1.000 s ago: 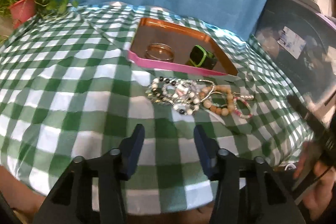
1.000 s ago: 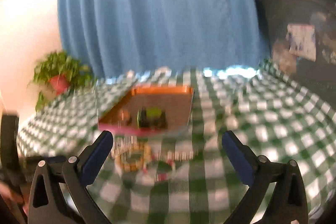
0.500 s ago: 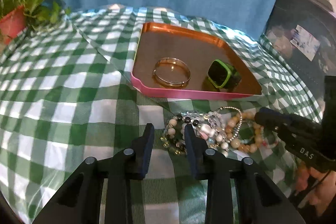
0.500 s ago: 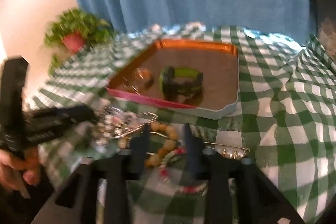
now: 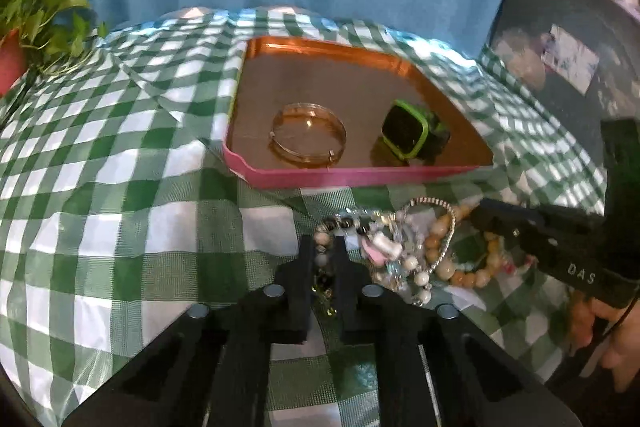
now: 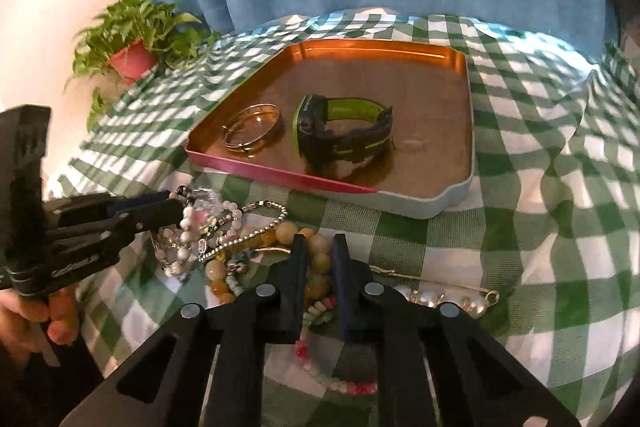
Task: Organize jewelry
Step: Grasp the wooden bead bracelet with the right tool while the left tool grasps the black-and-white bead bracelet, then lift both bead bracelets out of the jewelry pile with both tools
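At the far left of the left wrist view a green leafy plant in a red pot point(image 5: 24, 27) sits on the green-and-white checked tablecloth point(image 5: 100, 187), well clear of the work. Toward the middle, the shallow pink-rimmed metal tray with a coppery floor point(image 5: 280, 179) already holds a thin gold bangle point(image 5: 308, 137) and a green-and-black smartwatch point(image 5: 412, 137).

Below the tray, in the lower centre, lies the tangled heap of beaded bracelets and a rhinestone chain point(image 5: 400, 247), touching the cloth just in front of the tray's near wall. The left gripper point(image 5: 322, 263) has its jaws drawn nearly together around a strand of pale and dark beads point(image 5: 322, 255) at the heap's left edge.

In the right wrist view the right gripper point(image 6: 318, 259) is likewise narrowed on a bracelet of large tan wooden beads point(image 6: 316, 259) at lower centre. At lower right a gold safety-pin brooch with pearls point(image 6: 440, 297) lies just beside the heap.

The likely trouble is the tangle: with both tools pinching neighbouring strands, lifting either could drag the whole cluster, snag the chain, or stretch an elastic cord until it snaps. Round beads may also slip from the narrow pads, and a dragged strand could catch the tray rim.
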Motion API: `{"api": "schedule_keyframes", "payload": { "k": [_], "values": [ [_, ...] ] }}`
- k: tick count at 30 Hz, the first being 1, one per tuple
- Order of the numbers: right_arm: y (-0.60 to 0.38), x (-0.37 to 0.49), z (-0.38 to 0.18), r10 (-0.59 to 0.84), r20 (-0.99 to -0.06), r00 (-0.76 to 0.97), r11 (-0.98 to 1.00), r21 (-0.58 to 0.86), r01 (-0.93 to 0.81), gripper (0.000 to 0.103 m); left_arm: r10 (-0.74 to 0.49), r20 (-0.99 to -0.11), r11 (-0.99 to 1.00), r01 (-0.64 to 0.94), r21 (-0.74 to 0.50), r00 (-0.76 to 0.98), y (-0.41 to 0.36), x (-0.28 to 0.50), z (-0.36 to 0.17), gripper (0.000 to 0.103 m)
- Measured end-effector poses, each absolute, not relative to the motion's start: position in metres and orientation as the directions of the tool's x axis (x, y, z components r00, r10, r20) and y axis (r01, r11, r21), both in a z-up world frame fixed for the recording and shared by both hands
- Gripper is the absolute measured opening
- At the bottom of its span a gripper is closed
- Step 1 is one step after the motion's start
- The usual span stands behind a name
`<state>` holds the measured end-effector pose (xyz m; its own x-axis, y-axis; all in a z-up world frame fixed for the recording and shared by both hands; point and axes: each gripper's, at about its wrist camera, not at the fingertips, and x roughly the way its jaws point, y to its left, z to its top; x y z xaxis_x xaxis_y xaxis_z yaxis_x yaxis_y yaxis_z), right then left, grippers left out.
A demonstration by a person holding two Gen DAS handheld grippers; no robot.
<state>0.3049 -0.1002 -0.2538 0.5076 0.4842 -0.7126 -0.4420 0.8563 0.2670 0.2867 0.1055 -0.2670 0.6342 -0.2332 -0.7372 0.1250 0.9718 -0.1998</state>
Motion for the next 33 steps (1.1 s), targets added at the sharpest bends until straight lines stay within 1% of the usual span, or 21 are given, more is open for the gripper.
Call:
{"api": "schedule_keyframes", "payload": {
  "k": [4, 9, 14, 16, 19, 22, 23, 25, 28, 32, 33],
  "values": [
    [-0.105, 0.291, -0.233, 0.505, -0.643, 0.576, 0.844, 0.228, -0.486, 0.011, -0.248, -0.684, 0.965, 0.114, -0.235, 0.686, 0.115, 0.273, -0.248, 0.008],
    [-0.116, 0.265, -0.207, 0.52, -0.542, 0.66, 0.843, 0.201, -0.499, 0.011, -0.312, -0.623, 0.937, 0.123, -0.328, 0.717, 0.118, 0.249, -0.23, 0.008],
    [-0.129, 0.232, -0.182, 0.507, -0.463, 0.727, 0.855, 0.161, -0.493, 0.011, -0.326, -0.604, 0.931, 0.134, -0.34, 0.727, 0.109, 0.223, -0.221, 0.008],
    [-0.139, 0.219, -0.177, 0.502, -0.442, 0.743, 0.86, 0.164, -0.483, 0.011, -0.356, -0.592, 0.918, 0.15, -0.368, 0.724, 0.11, 0.21, -0.222, 0.008],
    [-0.146, 0.209, -0.185, 0.501, -0.482, 0.719, 0.863, 0.217, -0.456, 0.011, -0.389, -0.58, 0.897, 0.15, -0.416, 0.716, 0.116, 0.194, -0.227, 0.008],
    [-0.145, 0.197, -0.189, 0.507, -0.496, 0.705, 0.858, 0.211, -0.468, 0.011, -0.431, -0.55, 0.859, 0.139, -0.492, 0.715, 0.131, 0.183, -0.229, 0.008],
    [-0.143, 0.192, -0.189, 0.504, -0.496, 0.707, 0.858, 0.192, -0.477, 0.011, -0.425, -0.558, 0.859, 0.123, -0.497, 0.713, 0.135, 0.182, -0.232, 0.008],
    [-0.14, 0.187, -0.192, 0.49, -0.513, 0.705, 0.861, 0.16, -0.482, 0.011, -0.412, -0.604, 0.863, 0.079, -0.499, 0.682, 0.14, 0.186, -0.245, 0.008],
    [-0.134, 0.194, -0.213, 0.45, -0.6, 0.661, 0.873, 0.141, -0.466, 0.011, -0.37, -0.676, 0.881, 0.01, -0.473, 0.637, 0.144, 0.194, -0.264, 0.008],
    [-0.133, 0.204, -0.23, 0.433, -0.658, 0.616, 0.879, 0.156, -0.451, 0.011, -0.351, -0.705, 0.897, 0.006, -0.442, 0.616, 0.141, 0.193, -0.27, 0.008],
    [-0.133, 0.207, -0.233, 0.434, -0.668, 0.604, 0.878, 0.162, -0.451, 0.011, -0.336, -0.721, 0.907, 0.001, -0.422, 0.605, 0.138, 0.194, -0.272, 0.011]
  ]
}}
